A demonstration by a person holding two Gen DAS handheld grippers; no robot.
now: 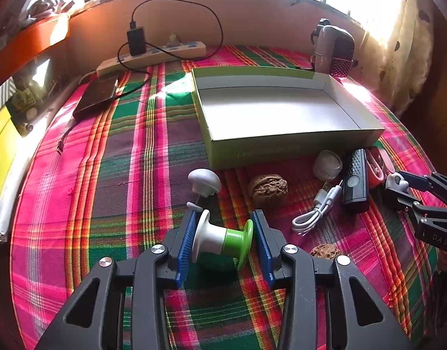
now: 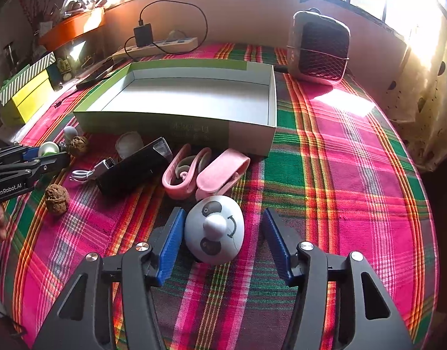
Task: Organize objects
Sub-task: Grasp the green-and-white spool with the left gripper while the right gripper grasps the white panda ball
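A white and green spool (image 1: 223, 237) lies crosswise between the blue pads (image 1: 185, 243) of my left gripper (image 1: 225, 218), which is shut on its two flanges just above the plaid cloth. My right gripper (image 2: 223, 213) stands open around a white panda-face ball (image 2: 214, 229) resting on the cloth. Its left pad (image 2: 171, 242) is against the ball, while the right pad is a gap away. The shallow green box (image 1: 281, 143) with a white inside sits behind both, and nothing lies in it.
In front of the box lie a white knob (image 1: 204, 180), two walnuts (image 1: 268, 188) (image 1: 325, 250), a small clear jar (image 1: 327, 164), a white cable (image 1: 316, 210), a black device (image 1: 354, 180) and pink clips (image 2: 188, 172). Farther back are a power strip (image 1: 153, 55), a dark phone (image 1: 96, 96) and a small heater (image 2: 318, 49).
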